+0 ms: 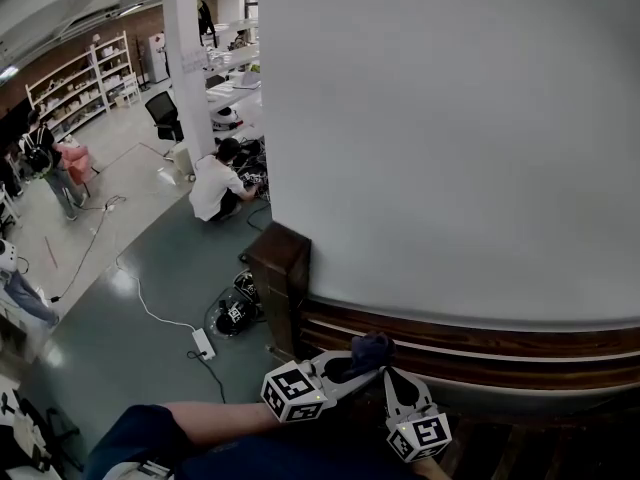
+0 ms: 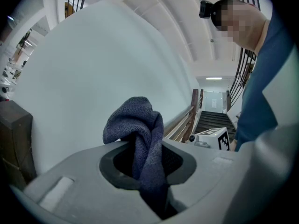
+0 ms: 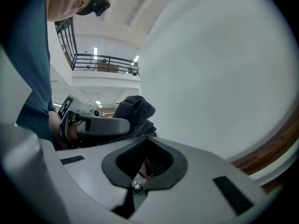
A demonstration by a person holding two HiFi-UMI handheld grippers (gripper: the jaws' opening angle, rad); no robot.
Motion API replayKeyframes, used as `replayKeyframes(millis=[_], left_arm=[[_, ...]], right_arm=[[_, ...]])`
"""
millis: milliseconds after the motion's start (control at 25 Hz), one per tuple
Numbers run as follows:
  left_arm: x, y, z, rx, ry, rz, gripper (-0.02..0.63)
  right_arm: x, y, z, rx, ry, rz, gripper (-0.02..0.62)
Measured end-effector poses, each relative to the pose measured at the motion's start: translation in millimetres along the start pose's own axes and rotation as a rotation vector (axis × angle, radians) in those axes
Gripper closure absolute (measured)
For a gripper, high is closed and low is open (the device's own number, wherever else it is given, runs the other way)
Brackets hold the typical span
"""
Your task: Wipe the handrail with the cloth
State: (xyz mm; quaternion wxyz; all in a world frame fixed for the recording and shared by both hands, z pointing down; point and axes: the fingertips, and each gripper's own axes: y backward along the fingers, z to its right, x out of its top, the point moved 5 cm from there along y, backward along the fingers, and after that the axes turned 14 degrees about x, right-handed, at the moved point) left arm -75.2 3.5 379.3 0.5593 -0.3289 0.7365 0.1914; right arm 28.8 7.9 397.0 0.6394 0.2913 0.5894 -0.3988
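Observation:
A dark blue cloth (image 1: 368,349) is bunched up against the wooden handrail (image 1: 500,338), which runs along the foot of the white wall. My left gripper (image 1: 365,363) is shut on the cloth; in the left gripper view the cloth (image 2: 140,134) stands up between the jaws of that gripper (image 2: 147,171), with the handrail (image 2: 187,120) beyond. Just right of it my right gripper (image 1: 393,376) points up at the rail with its jaws shut and nothing in them. The right gripper view shows that gripper (image 3: 142,164), the cloth (image 3: 135,111) and the left gripper (image 3: 100,125) to its left.
A dark wooden newel post (image 1: 280,268) ends the rail at the left. Below on the grey floor lie a power strip with cables (image 1: 203,343), and a person crouches (image 1: 215,183) near a pillar. Stairs (image 2: 210,120) climb beside the rail.

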Motion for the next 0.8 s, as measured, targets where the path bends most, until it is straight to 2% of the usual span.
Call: replayKeyframes(millis=[800], left_arm=[[-2.8, 4.3, 8.3, -0.009, -0.028, -0.004, 0.523]], right_arm=[[-1.7, 1.7, -3.6, 0.005, -0.005, 0.008, 0.588]])
